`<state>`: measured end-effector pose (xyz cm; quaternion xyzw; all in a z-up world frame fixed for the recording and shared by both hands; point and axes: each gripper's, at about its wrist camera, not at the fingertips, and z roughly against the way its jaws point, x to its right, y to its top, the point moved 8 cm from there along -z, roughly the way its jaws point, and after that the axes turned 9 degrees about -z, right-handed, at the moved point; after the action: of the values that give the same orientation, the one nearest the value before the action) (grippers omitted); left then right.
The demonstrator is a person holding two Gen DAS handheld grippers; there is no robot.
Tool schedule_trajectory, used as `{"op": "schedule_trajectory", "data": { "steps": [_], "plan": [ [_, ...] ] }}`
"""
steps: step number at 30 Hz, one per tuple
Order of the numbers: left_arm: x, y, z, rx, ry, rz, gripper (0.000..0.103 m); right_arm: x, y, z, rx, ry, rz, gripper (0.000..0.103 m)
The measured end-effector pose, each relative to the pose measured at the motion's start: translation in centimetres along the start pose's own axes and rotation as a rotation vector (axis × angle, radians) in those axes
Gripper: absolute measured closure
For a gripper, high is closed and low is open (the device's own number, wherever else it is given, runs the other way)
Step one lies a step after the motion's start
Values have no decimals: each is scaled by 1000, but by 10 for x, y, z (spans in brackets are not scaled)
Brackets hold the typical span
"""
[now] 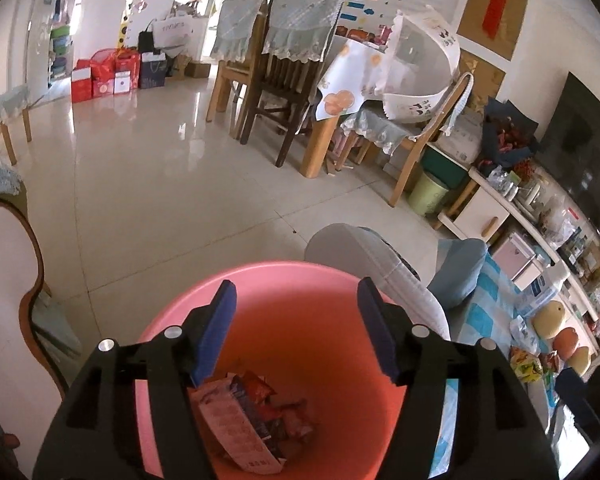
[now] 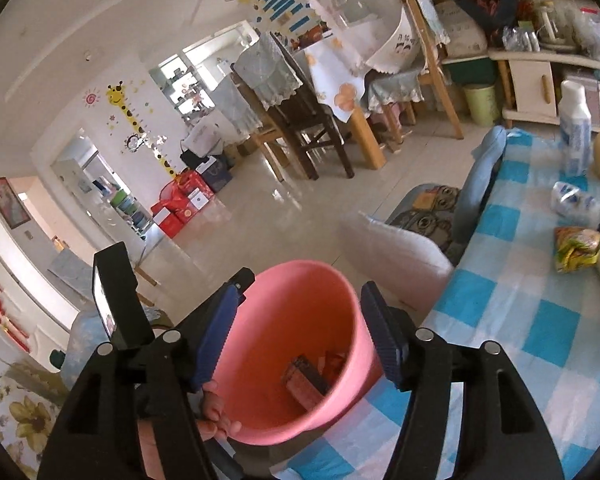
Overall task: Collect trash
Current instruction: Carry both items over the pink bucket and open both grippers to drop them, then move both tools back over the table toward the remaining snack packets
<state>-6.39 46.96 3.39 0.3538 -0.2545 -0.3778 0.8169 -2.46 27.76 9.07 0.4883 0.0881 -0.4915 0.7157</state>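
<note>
trash, crumpled red wrappers and a printed carton (image 1: 236, 412), lies in the round pink plastic bucket (image 1: 340, 304) beneath the left gripper (image 1: 296, 332) and right gripper (image 2: 300, 336), both released and empty, though a knocked rim could tip it off the blue checked cloth (image 2: 540, 320).

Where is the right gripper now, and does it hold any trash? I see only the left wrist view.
Observer: The right gripper hangs over the pink bucket. Its jaws are open and nothing is between them.
Operator: Does anything touch the bucket from outside?
Observer: Yes. The fingers of a hand lie against its outer wall, low on the near side, at the left of the right wrist view.
</note>
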Motion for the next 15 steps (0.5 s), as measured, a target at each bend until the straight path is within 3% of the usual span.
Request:
{"op": "schedule_trajectory", "data": {
  "steps": [2, 7, 12, 15],
  "plan": [
    [7, 0, 1, 9, -25, -11, 33, 4, 2, 11, 20, -24, 10, 23],
    [36, 0, 5, 34, -83, -86, 29, 28, 6, 44, 87, -136, 50, 12],
    [81, 0, 25, 157, -195, -207, 18, 66, -1, 80, 129, -243, 5, 11],
    [107, -4, 35, 196, -251, -277, 15, 92, -16, 105, 148, -351, 2, 11]
  ]
}}
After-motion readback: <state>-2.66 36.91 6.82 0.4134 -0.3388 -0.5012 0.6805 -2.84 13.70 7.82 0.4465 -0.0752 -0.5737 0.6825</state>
